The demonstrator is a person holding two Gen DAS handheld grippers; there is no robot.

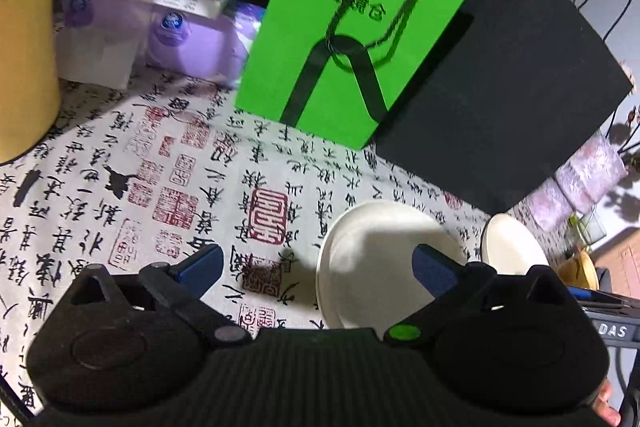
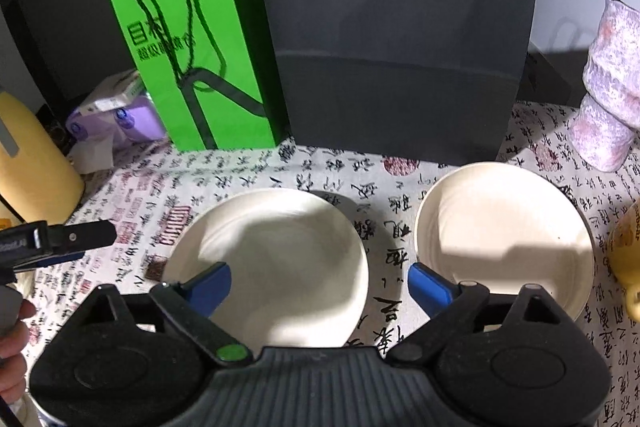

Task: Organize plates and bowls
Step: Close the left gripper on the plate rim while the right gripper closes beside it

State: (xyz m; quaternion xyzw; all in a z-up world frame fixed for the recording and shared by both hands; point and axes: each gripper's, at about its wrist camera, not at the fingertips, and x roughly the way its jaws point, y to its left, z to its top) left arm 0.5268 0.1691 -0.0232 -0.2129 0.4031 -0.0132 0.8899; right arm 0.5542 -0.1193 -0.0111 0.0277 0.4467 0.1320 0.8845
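A shallow white plate [image 2: 280,247] lies on the calligraphy-print tablecloth [image 2: 320,167], and a deeper white bowl [image 2: 504,227] sits just to its right. My right gripper [image 2: 320,279] hovers open above the plate's right rim, with one blue pad over the plate and the other beside the bowl. In the left wrist view my left gripper [image 1: 318,261] is open above the cloth. Its right pad is over the plate [image 1: 376,267], and the bowl [image 1: 512,243] lies beyond. Neither gripper holds anything. A finger [image 2: 80,237] of the left gripper shows at the left edge of the right wrist view.
A green paper bag [image 2: 200,67] and a big black bag [image 2: 400,47] stand behind the dishes. A yellow jug [image 2: 32,171] and purple tissue packs [image 2: 120,119] are at the left. A pink vase [image 2: 612,95] and a yellow mug [image 2: 628,255] are at the right.
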